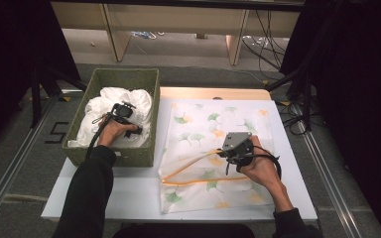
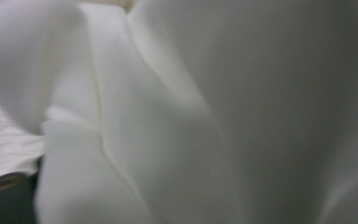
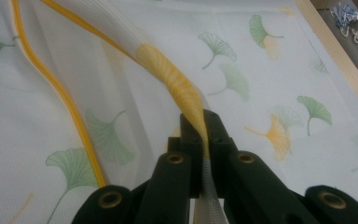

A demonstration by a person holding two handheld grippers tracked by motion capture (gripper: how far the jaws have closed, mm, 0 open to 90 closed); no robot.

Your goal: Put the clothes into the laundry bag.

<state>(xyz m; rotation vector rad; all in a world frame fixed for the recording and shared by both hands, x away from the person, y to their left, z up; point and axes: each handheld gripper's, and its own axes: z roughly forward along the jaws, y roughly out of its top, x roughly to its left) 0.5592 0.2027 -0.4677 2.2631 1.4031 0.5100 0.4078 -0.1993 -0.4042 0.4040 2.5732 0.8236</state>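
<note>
The right claw (image 3: 200,135) was clamped on the orange-trimmed edge of the ginkgo-print white pillowcase (image 1: 213,129) — the left claw (image 1: 124,113), its grip impossible to tell, sat buried in the white pillow (image 1: 96,111) in the green woven basket (image 1: 129,79) — a hard tug could have slipped that thin hem free.

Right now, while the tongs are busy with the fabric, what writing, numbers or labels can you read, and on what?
"5": black numeral on the grey floor, left of the woven green basket.
Nothing readable on the leaf-printed white pillowcase with orange edging or the plain white fabric.
</note>
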